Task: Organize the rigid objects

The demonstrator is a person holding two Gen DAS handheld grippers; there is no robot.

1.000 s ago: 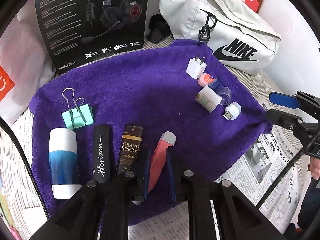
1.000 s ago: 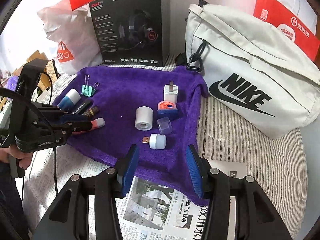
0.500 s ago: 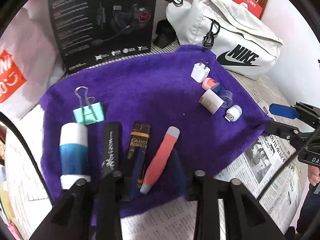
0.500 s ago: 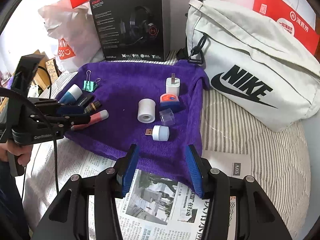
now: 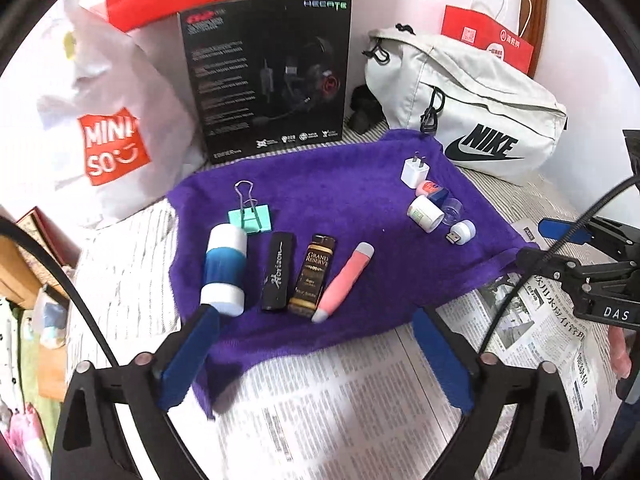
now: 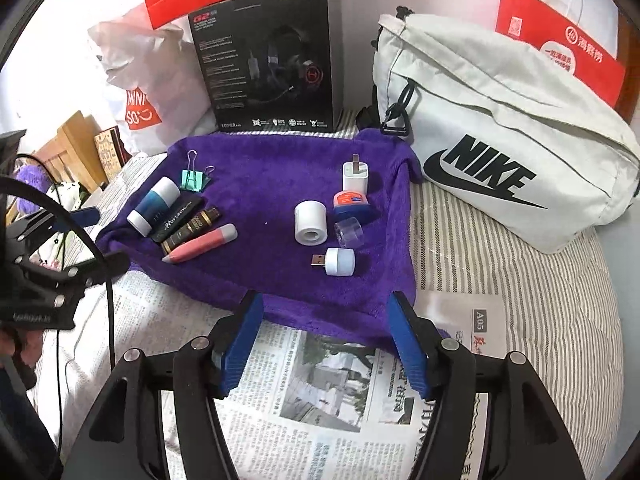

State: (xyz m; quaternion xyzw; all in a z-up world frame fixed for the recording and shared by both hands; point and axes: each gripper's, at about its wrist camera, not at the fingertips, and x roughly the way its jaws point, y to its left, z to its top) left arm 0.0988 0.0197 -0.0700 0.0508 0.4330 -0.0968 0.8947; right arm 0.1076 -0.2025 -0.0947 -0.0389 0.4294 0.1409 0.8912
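On the purple towel (image 5: 328, 184) a row lies at the front left: a blue-white tube (image 5: 224, 270), a black Horizon stick (image 5: 278, 272), a Grand Reserve lighter (image 5: 312, 276) and a pink tube (image 5: 344, 282). A green binder clip (image 5: 252, 218) lies behind them. On the right sit a white charger (image 6: 355, 176), a small tin (image 6: 351, 202), a white roll (image 6: 311, 223), a clear cap (image 6: 348, 232) and a USB light (image 6: 338, 261). My left gripper (image 5: 316, 360) is open and empty, just in front of the row. My right gripper (image 6: 326, 336) is open and empty at the towel's front edge.
Newspaper (image 6: 320, 392) covers the striped bed in front of the towel. A black headset box (image 6: 268, 64), a white Miniso bag (image 5: 108, 140) and a white Nike bag (image 6: 500, 140) stand behind the towel. Red paper bags (image 6: 560, 52) stand at the back.
My left gripper let go of the pink tube, opened wide and drew back toward the newspaper. The pink tube now lies in the row. My right gripper stayed open and shifted slightly.
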